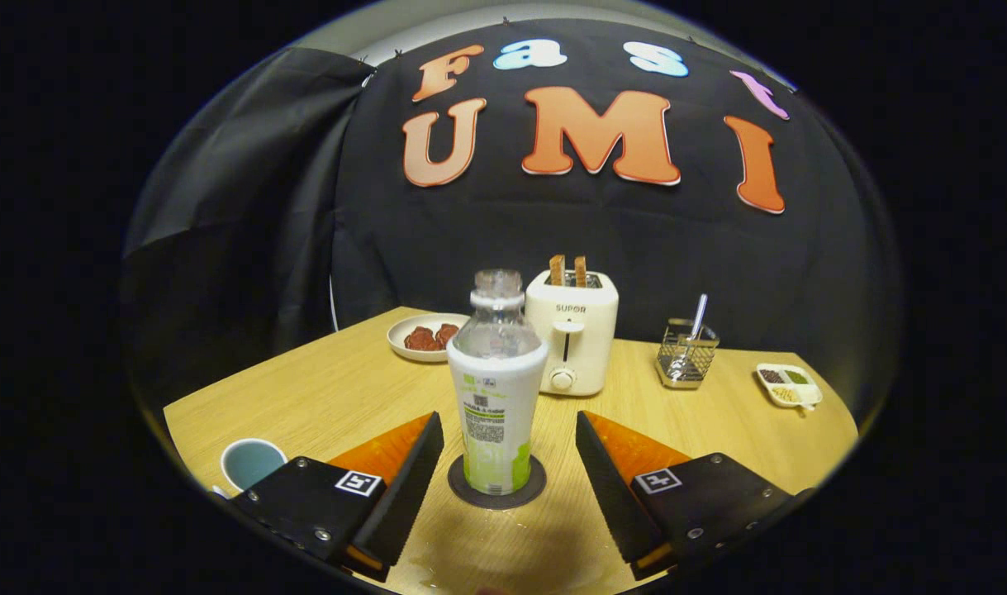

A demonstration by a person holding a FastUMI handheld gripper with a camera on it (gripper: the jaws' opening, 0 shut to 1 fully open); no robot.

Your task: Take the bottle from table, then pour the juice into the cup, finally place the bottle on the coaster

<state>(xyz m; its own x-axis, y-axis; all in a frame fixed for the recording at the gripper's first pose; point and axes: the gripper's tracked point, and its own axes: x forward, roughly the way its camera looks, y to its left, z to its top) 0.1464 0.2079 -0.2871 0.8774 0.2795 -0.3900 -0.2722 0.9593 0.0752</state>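
Observation:
A clear, uncapped bottle (pixel 496 388) with a white and green label stands upright on a dark round coaster (pixel 496 487) on the wooden table. It is between my two fingers, slightly ahead of their tips, and neither finger touches it. My gripper (pixel 508 434) is open, with a wide gap on each side of the bottle. A white cup (pixel 251 463) with a pale blue inside stands to the left, beside my left finger.
Beyond the bottle stands a white toaster (pixel 571 339) with two slices of toast. A plate of reddish food (pixel 427 336) lies back left. A wire basket holding a spoon (pixel 686 351) and a small divided dish (pixel 790 384) are to the right. A small wet patch (pixel 503 529) lies before the coaster.

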